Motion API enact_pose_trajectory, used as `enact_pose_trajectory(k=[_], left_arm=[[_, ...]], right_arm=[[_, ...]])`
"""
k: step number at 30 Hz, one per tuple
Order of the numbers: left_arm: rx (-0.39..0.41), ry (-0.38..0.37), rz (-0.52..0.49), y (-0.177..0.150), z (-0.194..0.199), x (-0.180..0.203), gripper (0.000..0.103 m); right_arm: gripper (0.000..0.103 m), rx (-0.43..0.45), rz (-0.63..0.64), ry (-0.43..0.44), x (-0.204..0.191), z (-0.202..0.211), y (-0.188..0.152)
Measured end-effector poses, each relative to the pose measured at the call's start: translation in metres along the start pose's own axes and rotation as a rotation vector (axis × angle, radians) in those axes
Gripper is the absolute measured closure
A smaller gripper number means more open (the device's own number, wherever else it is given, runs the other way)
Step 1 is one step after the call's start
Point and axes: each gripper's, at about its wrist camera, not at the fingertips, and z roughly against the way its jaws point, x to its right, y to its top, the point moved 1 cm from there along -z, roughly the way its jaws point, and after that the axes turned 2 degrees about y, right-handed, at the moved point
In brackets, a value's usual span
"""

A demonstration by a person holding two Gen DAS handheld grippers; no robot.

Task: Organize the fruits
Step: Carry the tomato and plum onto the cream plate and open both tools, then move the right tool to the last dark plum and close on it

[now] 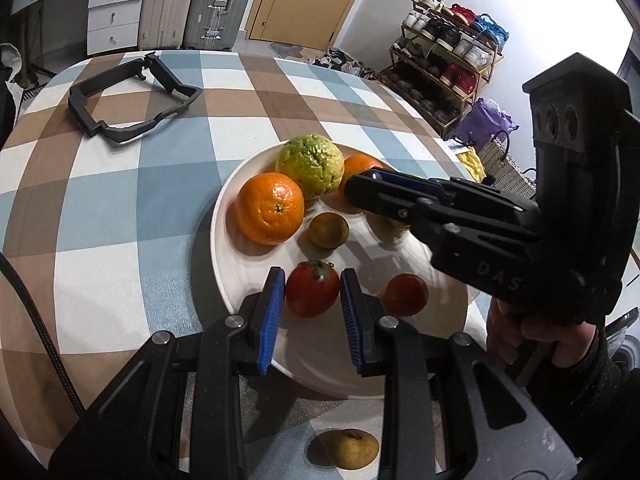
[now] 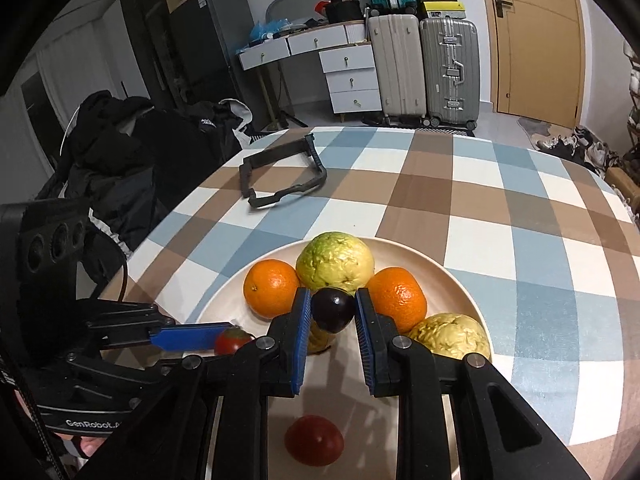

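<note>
While the left wrist view looks down over a checked tablecloth (image 1: 100, 208), a pale round plate (image 1: 224, 216) fills the centre of the frame, gathering the fruit into one place. The left gripper (image 1: 312, 292) sits at lower centre, its blue fingers (image 1: 272, 312) set narrowly either side of a red tomato (image 1: 310, 288) with a green stalk; whether they press it or merely bracket it cannot be told. Above it lie an orange (image 1: 270, 208), a bumpy green fruit (image 1: 310, 170), a small olive-brown fruit (image 1: 329, 230) and a second red fruit (image 1: 405, 294). A brownish pear-like fruit (image 1: 352, 448) lies off the plate at the bottom edge, likely yet to be collected. The right gripper (image 1: 360, 188) reaches in from the right. A black frame (image 1: 132, 96) rests at upper left. From the right wrist view, the right gripper (image 2: 333, 312) at centre holds a dark plum (image 2: 333, 310) between its fingers above the plate (image 2: 460, 284), seemingly to set it among two oranges (image 2: 272, 288) and the green fruit (image 2: 336, 260). A yellowish bumpy fruit (image 2: 452, 336) sits at right, and a red fruit (image 2: 314, 440) lies at the bottom. At lower left the left gripper (image 2: 224, 338) meets the tomato (image 2: 234, 340).
</note>
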Motion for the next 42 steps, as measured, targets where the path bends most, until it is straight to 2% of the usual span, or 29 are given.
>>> enact_pose_trajectory(k=[5,6,7,8,10,11,13,17,19,20,23,25,28,31,35,39,42], left_arm=[[0.003,0.0,0.018,0.001,0.002,0.0,0.078],[0.004,0.0,0.018,0.001,0.003,0.0,0.078],[0.008,0.003,0.018,0.001,0.006,0.001,0.078],[0.014,0.007,0.016,0.001,0.009,0.003,0.075],[0.022,0.015,0.012,0.0,0.016,0.008,0.067],[0.028,0.017,0.01,-0.001,0.021,0.01,0.062],[0.046,0.024,0.003,-0.003,0.031,0.016,0.06],[0.087,0.06,-0.023,-0.009,0.057,0.03,0.044],[0.114,0.068,-0.028,-0.014,0.072,0.036,0.04],[0.13,0.07,-0.027,-0.016,0.08,0.038,0.038],[0.163,0.086,-0.015,-0.025,0.101,0.045,0.025],[0.189,0.105,-0.009,-0.031,0.112,0.048,0.022],[0.206,0.132,-0.004,-0.041,0.125,0.054,0.02],[0.205,0.183,0.014,-0.052,0.131,0.056,0.013],[0.23,0.209,0.037,-0.068,0.139,0.055,0.001],[0.237,0.228,0.046,-0.083,0.14,0.052,0.001],[0.213,0.243,0.055,-0.094,0.134,0.048,0.001]], right_arm=[[0.077,0.008,-0.045,0.003,0.006,0.002,0.0],[0.075,0.018,-0.049,0.005,0.006,0.005,0.001],[0.068,0.033,-0.051,0.005,0.006,0.01,0.001],[0.06,0.054,-0.052,0.003,0.007,0.016,0.002],[0.053,0.092,-0.056,-0.001,0.006,0.03,0.003],[0.053,0.114,-0.058,0.002,0.006,0.039,0.003],[0.05,0.146,-0.061,-0.003,0.005,0.055,0.002],[0.03,0.218,-0.068,-0.017,0.0,0.091,-0.008],[0.028,0.251,-0.064,-0.018,-0.004,0.108,-0.014],[0.024,0.266,-0.062,-0.021,-0.007,0.116,-0.018],[0.009,0.318,-0.07,-0.043,-0.014,0.141,-0.032],[0.005,0.337,-0.073,-0.045,-0.018,0.153,-0.04],[0.002,0.345,-0.071,-0.059,-0.025,0.166,-0.052],[0.001,0.347,-0.066,-0.071,-0.032,0.175,-0.065],[0.0,0.34,-0.062,-0.078,-0.043,0.18,-0.083],[0.0,0.312,-0.054,-0.089,-0.048,0.175,-0.096],[0.0,0.29,-0.066,-0.086,-0.049,0.169,-0.105]])
